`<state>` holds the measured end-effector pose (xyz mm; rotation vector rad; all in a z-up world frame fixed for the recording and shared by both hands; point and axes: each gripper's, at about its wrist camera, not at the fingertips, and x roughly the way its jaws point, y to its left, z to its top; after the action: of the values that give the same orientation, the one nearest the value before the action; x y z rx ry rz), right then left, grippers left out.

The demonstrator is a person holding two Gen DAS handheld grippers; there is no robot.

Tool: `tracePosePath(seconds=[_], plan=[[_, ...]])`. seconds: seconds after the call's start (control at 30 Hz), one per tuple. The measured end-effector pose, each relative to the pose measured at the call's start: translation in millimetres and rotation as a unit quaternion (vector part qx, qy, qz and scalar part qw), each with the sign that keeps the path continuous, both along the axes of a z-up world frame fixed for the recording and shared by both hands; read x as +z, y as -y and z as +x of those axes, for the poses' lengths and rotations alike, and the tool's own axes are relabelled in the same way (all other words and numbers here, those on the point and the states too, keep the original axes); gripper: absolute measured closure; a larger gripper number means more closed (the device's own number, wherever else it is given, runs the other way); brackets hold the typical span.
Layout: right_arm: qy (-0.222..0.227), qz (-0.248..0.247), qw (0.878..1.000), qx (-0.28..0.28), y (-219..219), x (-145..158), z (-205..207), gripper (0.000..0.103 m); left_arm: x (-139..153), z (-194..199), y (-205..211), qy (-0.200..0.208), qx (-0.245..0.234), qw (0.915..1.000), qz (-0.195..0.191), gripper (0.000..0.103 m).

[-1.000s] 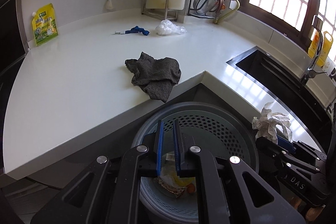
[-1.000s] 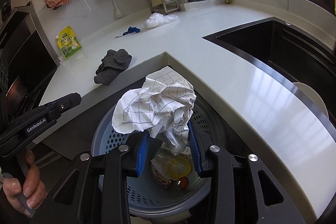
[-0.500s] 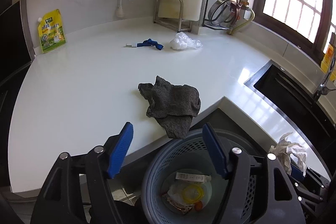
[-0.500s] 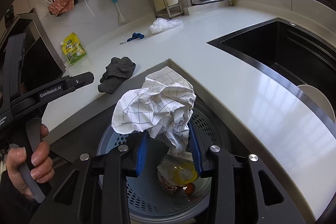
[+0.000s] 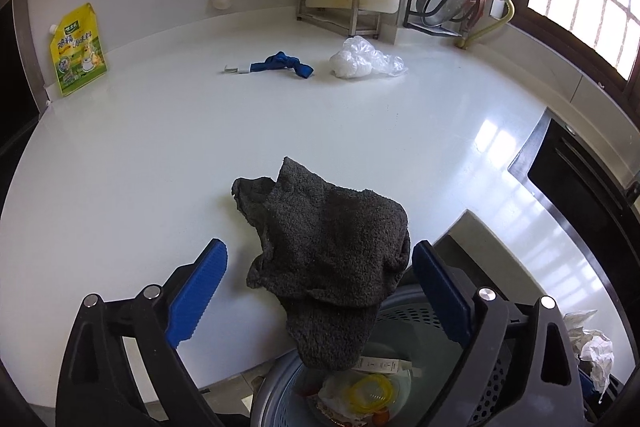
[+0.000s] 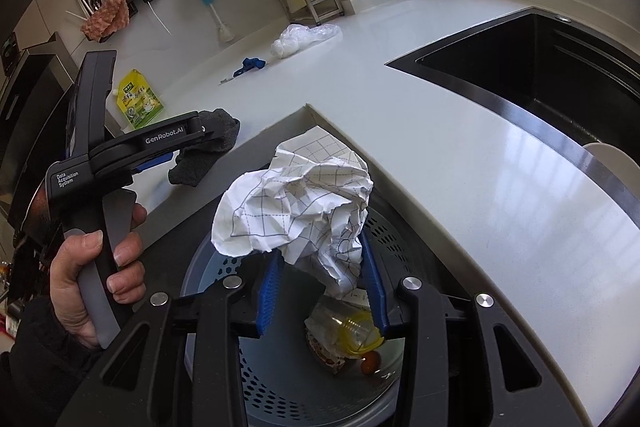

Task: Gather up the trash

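Paper: crumpled checked sheet, judged light, springy and easy to crush. It sits pinched at its lower folds between the blue pads of the right gripper, directly above the bin. Most of the wad bulges free above the jaws, so the hold looks shallow but adequate for so light a load. The bin already holds a yellow cup, wrappers and scraps.

Cloth: dark, thick terry, judged soft and limp, with good friction. It lies at the counter edge, one corner drooping over the bin rim. Best taken at the bunched middle, where folds give bulk; an edge grip would likely let it drape and drag.

Left gripper: jaws spread wide, holding nothing, one pad on either side of the cloth; contact cannot be confirmed.

A plastic bag and a blue scrap lie well apart, far back on the counter
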<state>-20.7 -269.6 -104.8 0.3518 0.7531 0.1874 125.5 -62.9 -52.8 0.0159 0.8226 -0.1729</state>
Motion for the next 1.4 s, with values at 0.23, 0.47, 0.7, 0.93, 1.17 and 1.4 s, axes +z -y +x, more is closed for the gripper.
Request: tracePosePath(seconds=[0.23,0.47,0.7,0.93,1.17,1.4], plan=[[-0.002,0.003,1.0,0.004,-0.9,-2.6,5.1,0.066,-8.6,6.4,6.4,-0.011,-0.013,0.9998,-0.003,0.031],[-0.002,0.004,1.0,0.002,-1.7,-1.4,2.1,0.066,-1.6,-12.7,7.9,-0.014,-0.038,0.9991,-0.014,0.065],[-0.004,-0.01,1.0,-0.001,-6.2,0.4,-13.4,0.066,12.6,-62.2,-3.7,0.008,-0.031,0.9995,-0.002,0.065],[-0.017,-0.025,1.0,0.003,-15.5,-5.7,-39.6,0.066,5.4,-114.4,-9.1,-0.012,-0.043,0.999,-0.007,0.065],[-0.026,-0.042,0.999,0.01,-27.5,-10.7,-63.0,0.066,-1.5,-151.0,-12.8,-0.008,-0.046,0.9989,0.002,0.065],[-0.033,-0.045,0.998,0.015,-34.3,-18.0,-75.3,0.066,-15.8,-168.0,-18.1,-0.021,-0.044,0.9988,0.006,0.065]])
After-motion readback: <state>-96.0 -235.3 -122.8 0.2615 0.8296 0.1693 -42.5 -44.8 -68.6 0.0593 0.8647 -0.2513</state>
